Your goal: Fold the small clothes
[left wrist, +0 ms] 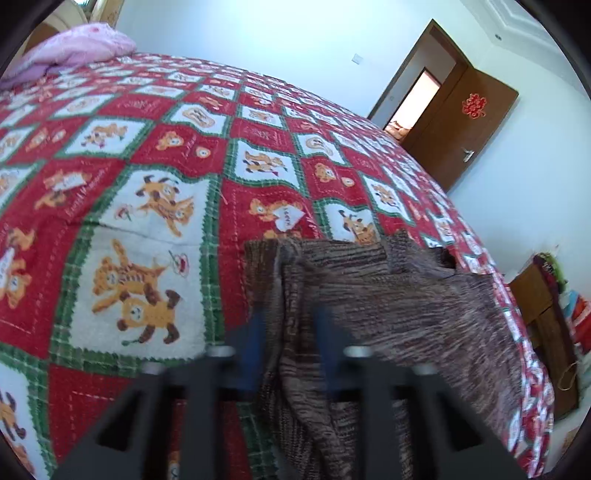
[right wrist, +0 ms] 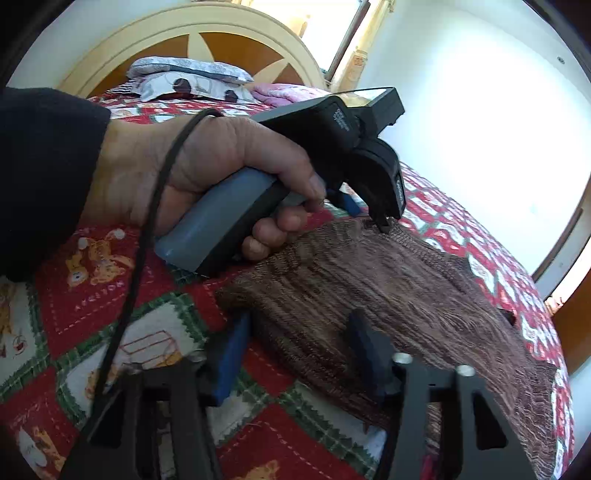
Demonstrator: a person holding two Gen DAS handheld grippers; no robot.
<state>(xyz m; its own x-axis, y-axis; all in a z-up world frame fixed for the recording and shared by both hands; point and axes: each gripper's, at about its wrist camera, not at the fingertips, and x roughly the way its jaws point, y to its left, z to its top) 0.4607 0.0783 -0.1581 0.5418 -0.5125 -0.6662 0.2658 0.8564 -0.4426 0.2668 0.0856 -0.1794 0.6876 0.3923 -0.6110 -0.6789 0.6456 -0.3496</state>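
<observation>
Left gripper [left wrist: 291, 325] pinches a bunched edge of the brown knit garment [left wrist: 388, 314] lying on the quilted bed [left wrist: 147, 184]; right gripper [right wrist: 295, 347] straddles its corner, jaws half-wide, not yet clamped. We risk a lopsided fold if that corner slips free.

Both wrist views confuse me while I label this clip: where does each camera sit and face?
Left wrist: on the left claw, facing across the bed toward the door; its fingers pinch the brown knit garment.
Right wrist: on the right claw, facing the headboard; a hand shows.
Shared: garment, red quilt.
</observation>
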